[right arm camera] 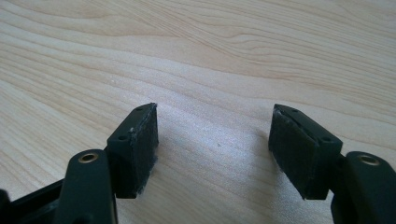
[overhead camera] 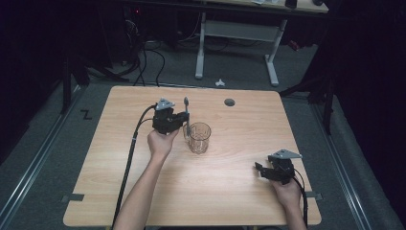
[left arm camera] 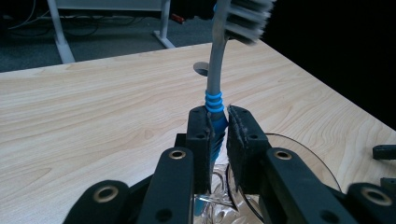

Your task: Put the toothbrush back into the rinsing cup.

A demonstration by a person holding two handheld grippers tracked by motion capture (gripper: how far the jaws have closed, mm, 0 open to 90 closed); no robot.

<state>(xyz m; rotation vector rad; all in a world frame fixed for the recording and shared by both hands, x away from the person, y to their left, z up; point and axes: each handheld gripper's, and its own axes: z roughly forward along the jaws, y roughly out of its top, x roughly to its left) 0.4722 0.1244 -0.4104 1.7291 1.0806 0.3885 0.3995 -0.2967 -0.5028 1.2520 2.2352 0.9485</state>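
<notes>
Two tools on your pale wooden worktop [overhead camera: 225,191] right now, one in each hand. Your left tool [left arm camera: 218,122] has its jaws pinched onto the grey-and-blue toothbrush [left arm camera: 215,88], gripping it at the ribbed blue part of the handle. The toothbrush stands roughly upright with the white bristle head at the top, and its lower end reaches down toward the clear glass cup [overhead camera: 199,137], which sits on the worktop just to the right of your left hand [overhead camera: 162,142]. I can't tell whether the tip touches the glass. Your right tool [right arm camera: 212,140] rests low near the right edge of the worktop, well apart from the cup, jaws spread wide with bare wood between them.
</notes>
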